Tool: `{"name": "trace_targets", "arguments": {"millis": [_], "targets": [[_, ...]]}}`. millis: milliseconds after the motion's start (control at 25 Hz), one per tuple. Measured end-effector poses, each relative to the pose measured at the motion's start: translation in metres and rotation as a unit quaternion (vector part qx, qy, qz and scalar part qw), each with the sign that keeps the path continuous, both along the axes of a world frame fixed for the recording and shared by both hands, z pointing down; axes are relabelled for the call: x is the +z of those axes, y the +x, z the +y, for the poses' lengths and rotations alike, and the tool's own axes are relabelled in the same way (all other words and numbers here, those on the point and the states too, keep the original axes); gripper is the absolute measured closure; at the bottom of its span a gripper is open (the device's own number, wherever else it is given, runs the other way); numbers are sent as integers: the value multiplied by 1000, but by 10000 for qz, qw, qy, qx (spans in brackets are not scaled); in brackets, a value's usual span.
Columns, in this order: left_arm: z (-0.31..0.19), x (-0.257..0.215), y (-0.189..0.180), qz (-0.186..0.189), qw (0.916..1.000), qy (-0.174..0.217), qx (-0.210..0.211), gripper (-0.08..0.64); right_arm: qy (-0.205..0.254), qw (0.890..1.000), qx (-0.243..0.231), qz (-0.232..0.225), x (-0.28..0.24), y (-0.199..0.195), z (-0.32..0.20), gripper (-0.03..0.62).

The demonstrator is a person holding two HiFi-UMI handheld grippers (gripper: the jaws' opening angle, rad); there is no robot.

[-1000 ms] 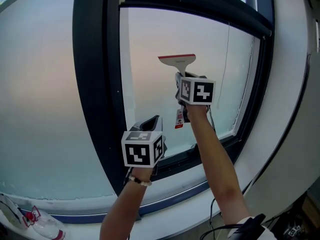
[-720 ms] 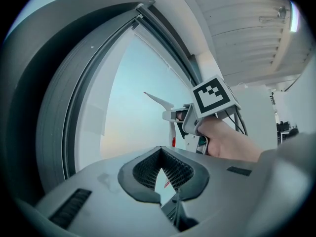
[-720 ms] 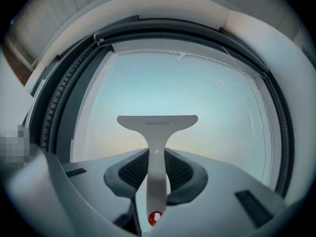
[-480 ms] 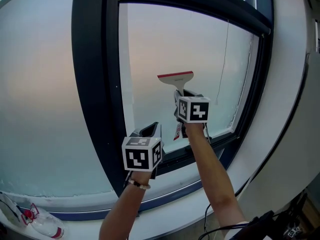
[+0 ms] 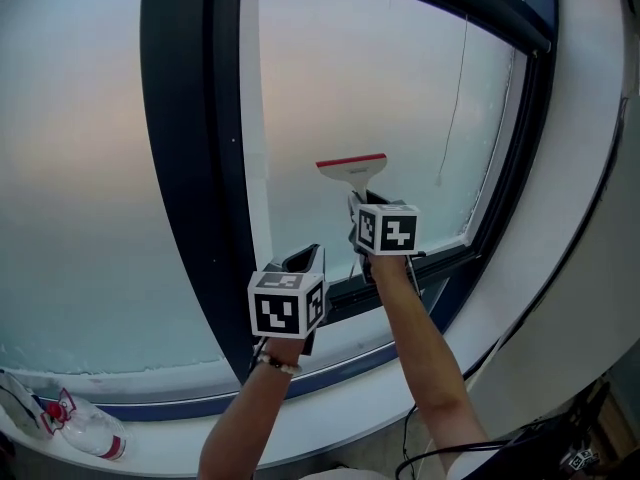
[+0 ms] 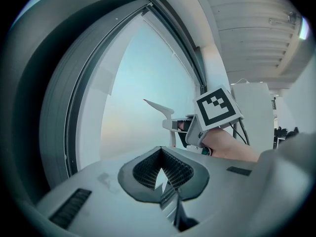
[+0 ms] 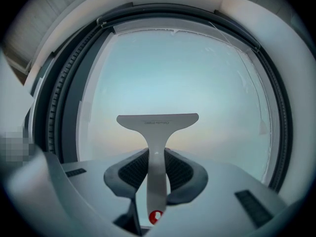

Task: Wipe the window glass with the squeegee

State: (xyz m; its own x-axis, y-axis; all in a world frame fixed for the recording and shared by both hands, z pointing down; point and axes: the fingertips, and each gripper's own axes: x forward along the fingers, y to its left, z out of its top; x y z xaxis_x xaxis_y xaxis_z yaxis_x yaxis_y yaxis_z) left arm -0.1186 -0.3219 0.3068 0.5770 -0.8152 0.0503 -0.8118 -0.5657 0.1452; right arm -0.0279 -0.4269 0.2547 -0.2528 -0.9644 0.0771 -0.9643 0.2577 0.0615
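Observation:
A white squeegee [image 5: 354, 171] with a red blade edge lies flat against the frosted window glass [image 5: 390, 98], low in the pane. My right gripper [image 5: 362, 214] is shut on its handle, just below the head. In the right gripper view the squeegee [image 7: 157, 127] stands upright between the pads, its T-shaped head against the window glass [image 7: 177, 73]. My left gripper [image 5: 303, 259] hovers lower left, in front of the dark window frame [image 5: 185, 168]. Its jaws are closed with nothing between them. The left gripper view shows the squeegee [image 6: 160, 107] side-on and my right gripper [image 6: 183, 127] holding it.
A dark sill [image 5: 400, 278] runs under the pane. A thin cord [image 5: 453, 98] hangs down the right side of the glass. A plastic bottle [image 5: 75, 428] lies on the white ledge at lower left. Cables trail at the lower right.
The right gripper has drawn the squeegee down the glass toward the sill. The left gripper has stayed about where it was.

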Motion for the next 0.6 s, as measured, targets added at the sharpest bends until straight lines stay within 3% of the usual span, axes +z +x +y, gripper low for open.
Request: {"name": "trace_targets", "arguments": {"millis": [600], "targets": [[4,79,6,120,9975,-700,65,560,-819,9966,-31,36,105,-2,4,509]]}}
